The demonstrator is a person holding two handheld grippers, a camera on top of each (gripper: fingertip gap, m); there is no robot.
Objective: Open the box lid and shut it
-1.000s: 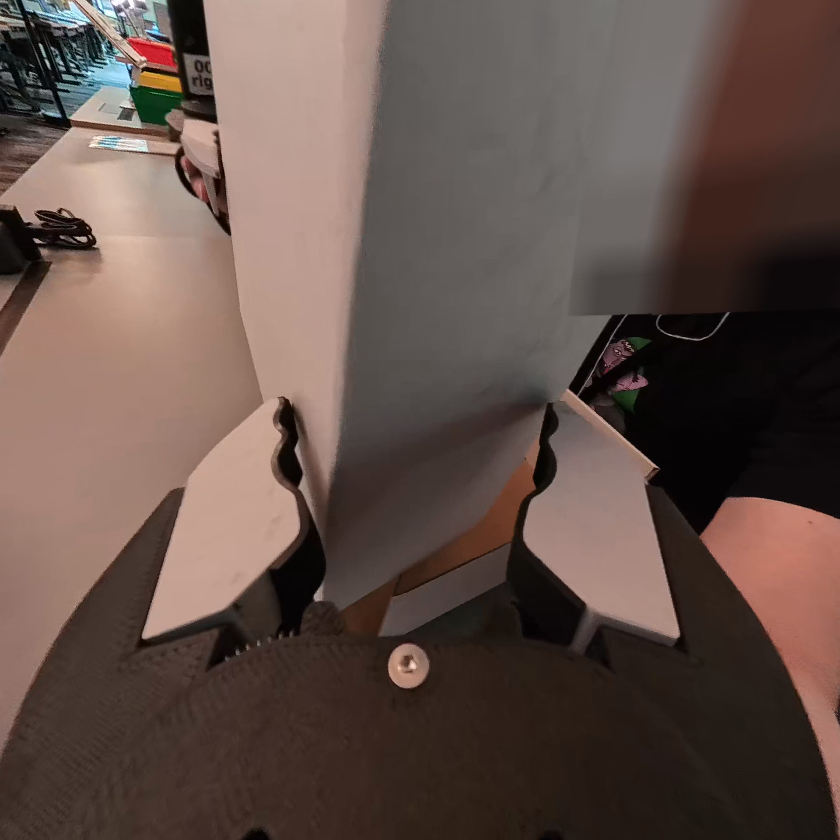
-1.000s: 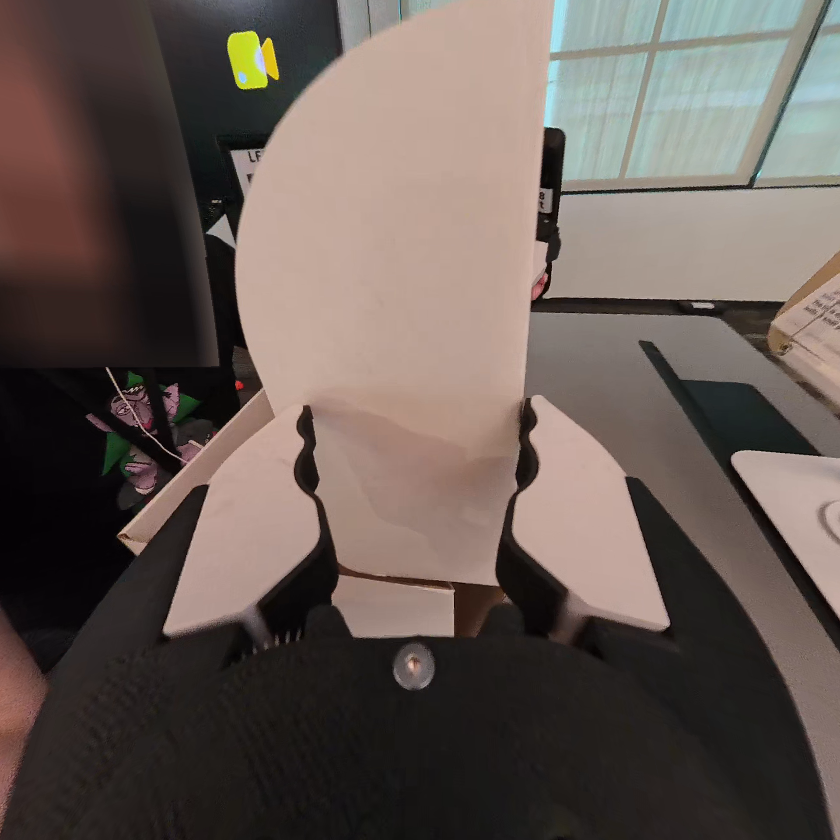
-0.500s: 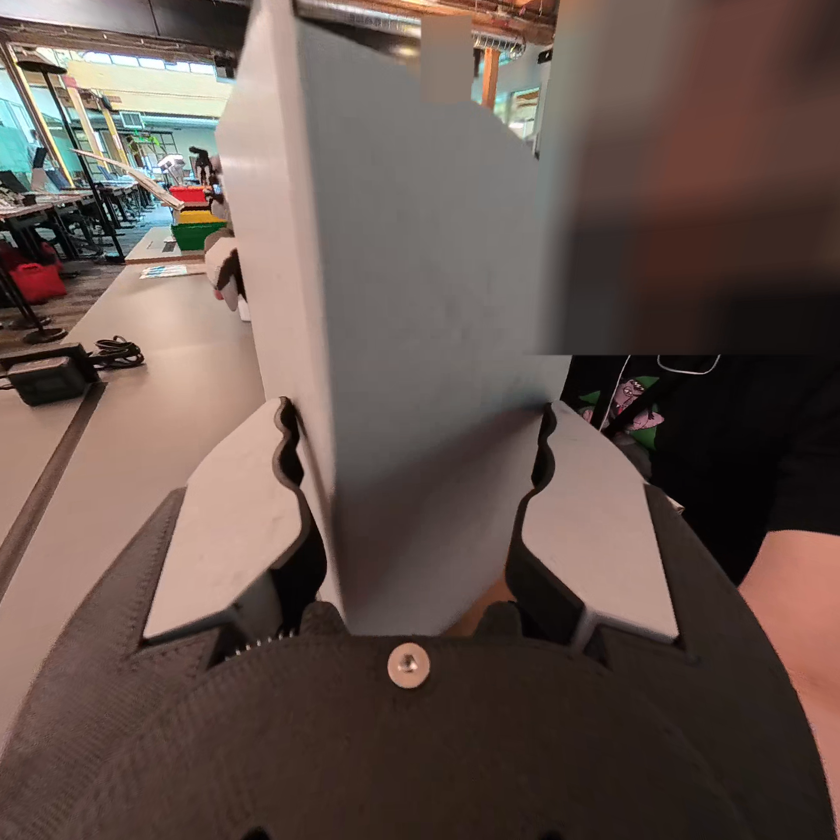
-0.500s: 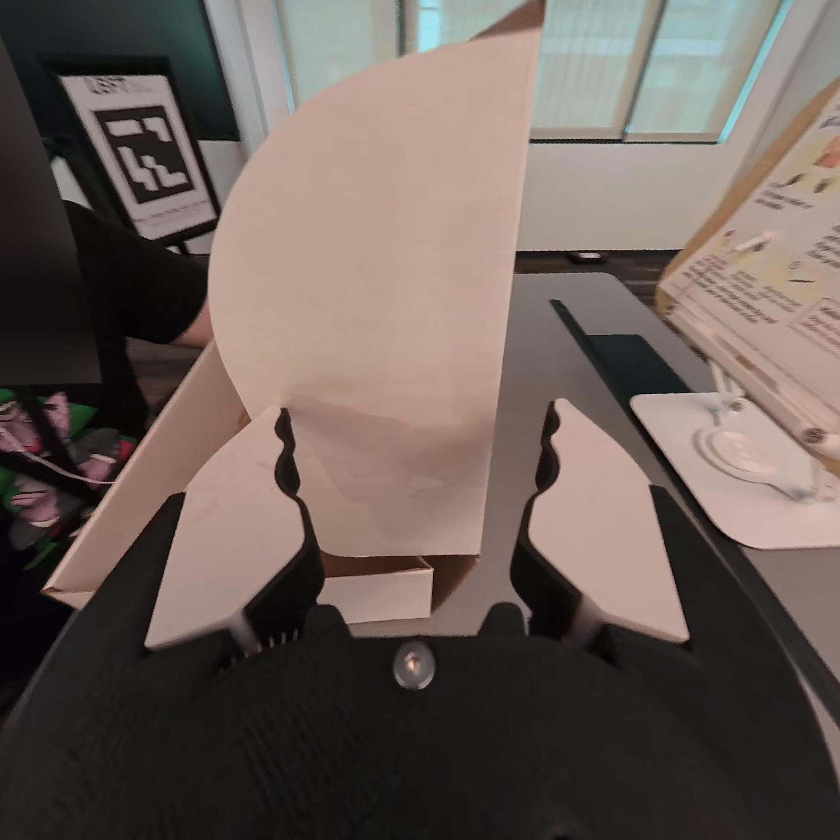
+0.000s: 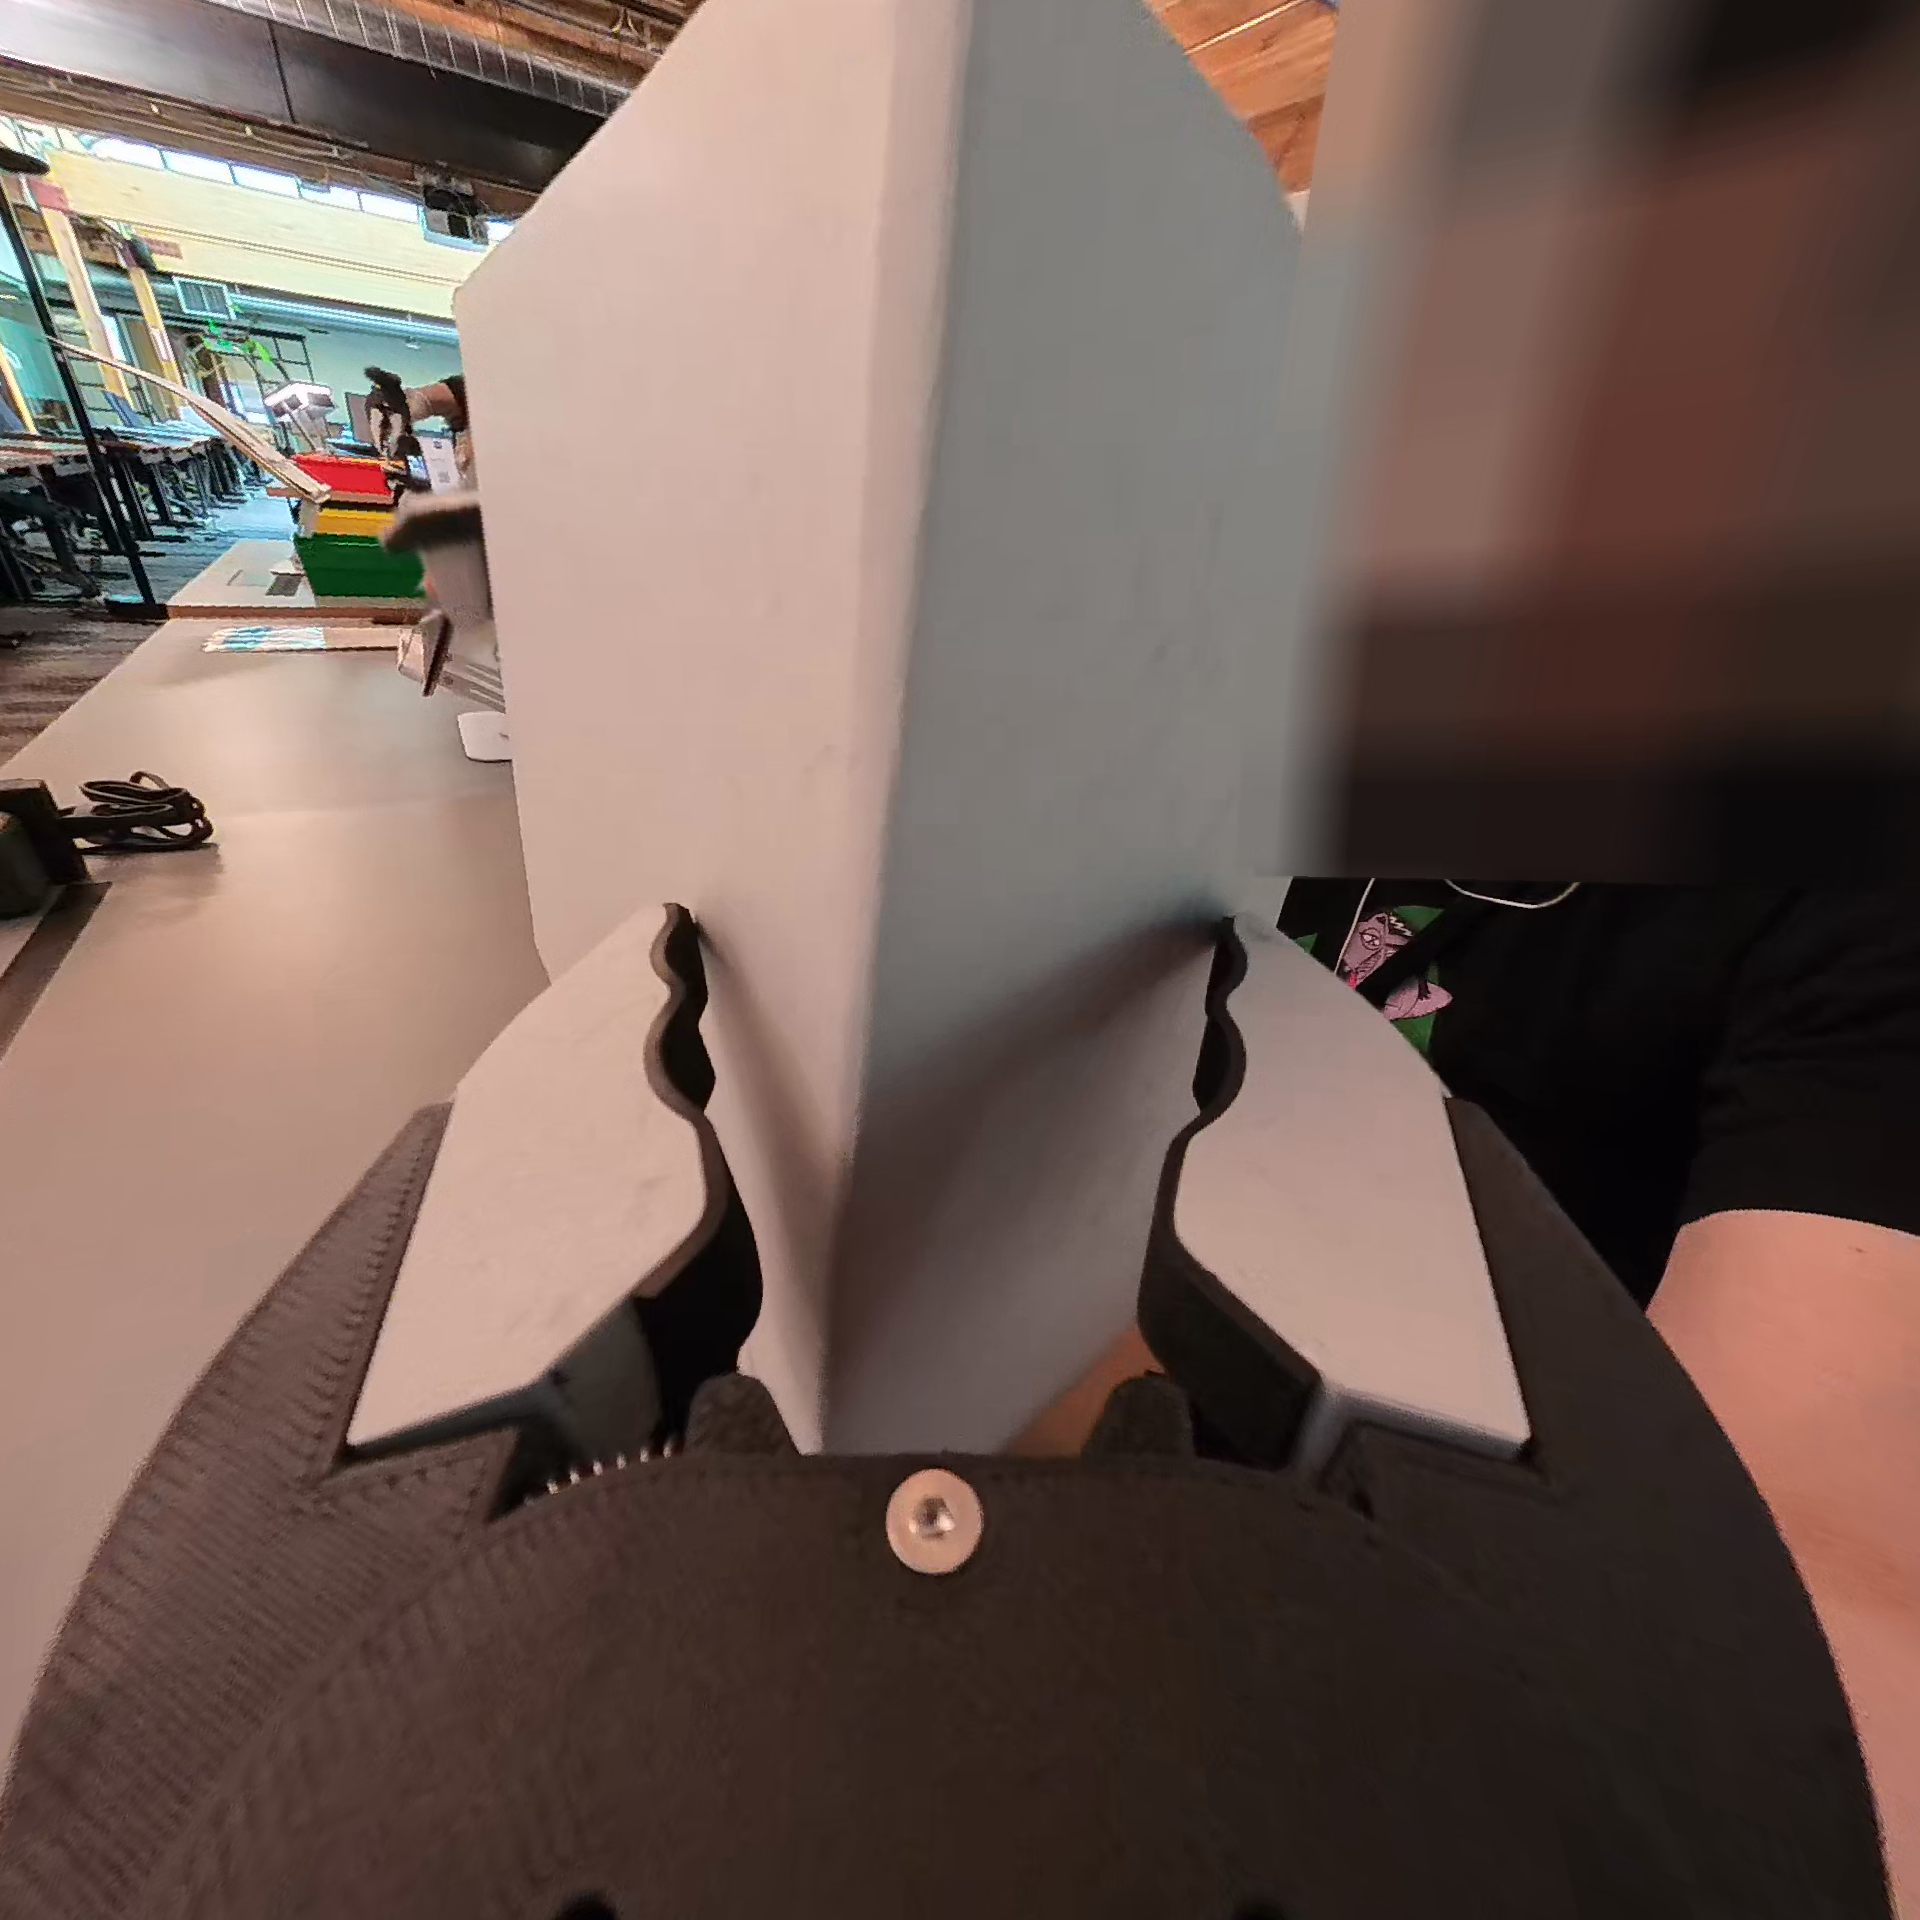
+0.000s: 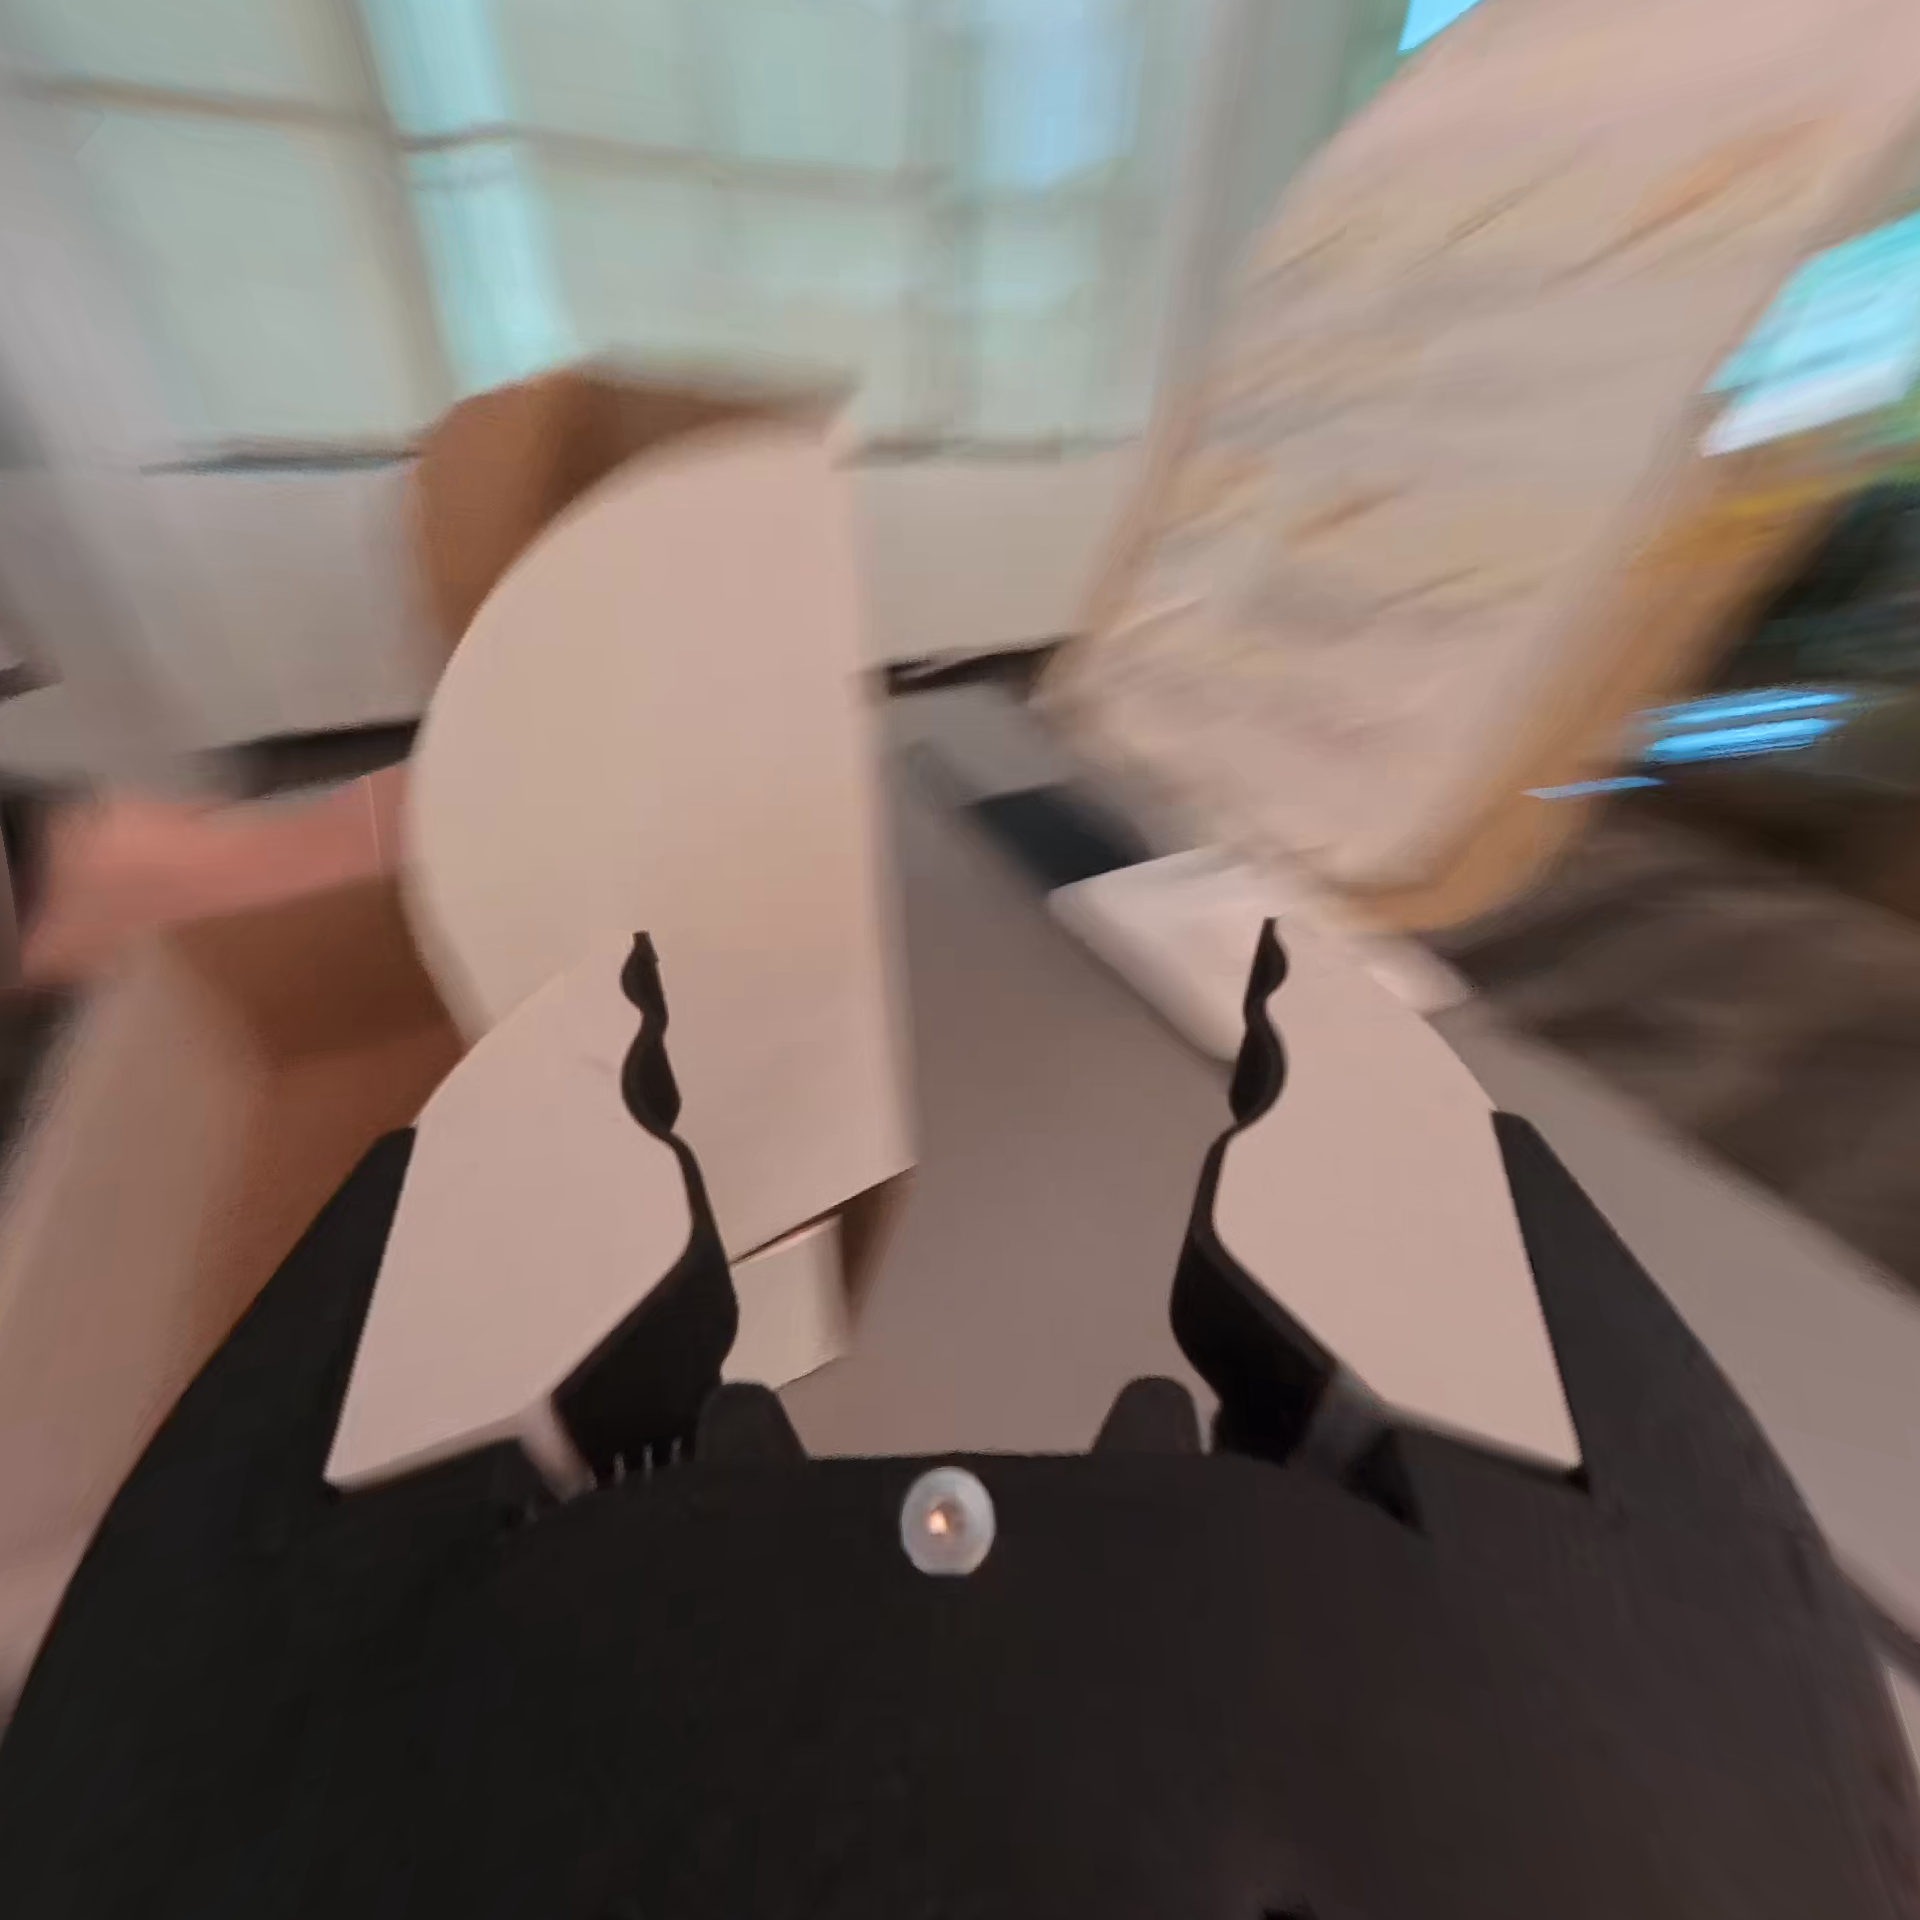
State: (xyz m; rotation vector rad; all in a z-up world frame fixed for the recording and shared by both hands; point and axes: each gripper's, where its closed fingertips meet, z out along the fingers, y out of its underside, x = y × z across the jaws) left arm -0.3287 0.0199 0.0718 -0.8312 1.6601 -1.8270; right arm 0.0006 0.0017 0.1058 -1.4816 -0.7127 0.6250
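Note:
The box lid (image 5: 831,520), white outside, stands upright and fills the middle of the left wrist view. My left gripper (image 5: 953,927) is shut on its lower corner, one fingertip on each face of the fold. In the blurred right wrist view, the lid's rounded white side flap (image 6: 644,748) stands upright, with the brown inside of the box (image 6: 260,987) to its left. My right gripper (image 6: 954,940) is open and holds nothing. The flap is by its left finger and I cannot tell whether they touch.
The grey table (image 5: 208,1039) stretches away on the left, with a black adapter and coiled cable (image 5: 135,821) and coloured bins (image 5: 353,520) far off. A tilted printed board (image 6: 1403,520) on a white base (image 6: 1174,935) stands on the right. A person's arm (image 5: 1787,1455) is close.
My right gripper has opened, let go of the side flap and swung fast to the right. My left gripper has kept its hold while the lid rose more upright.

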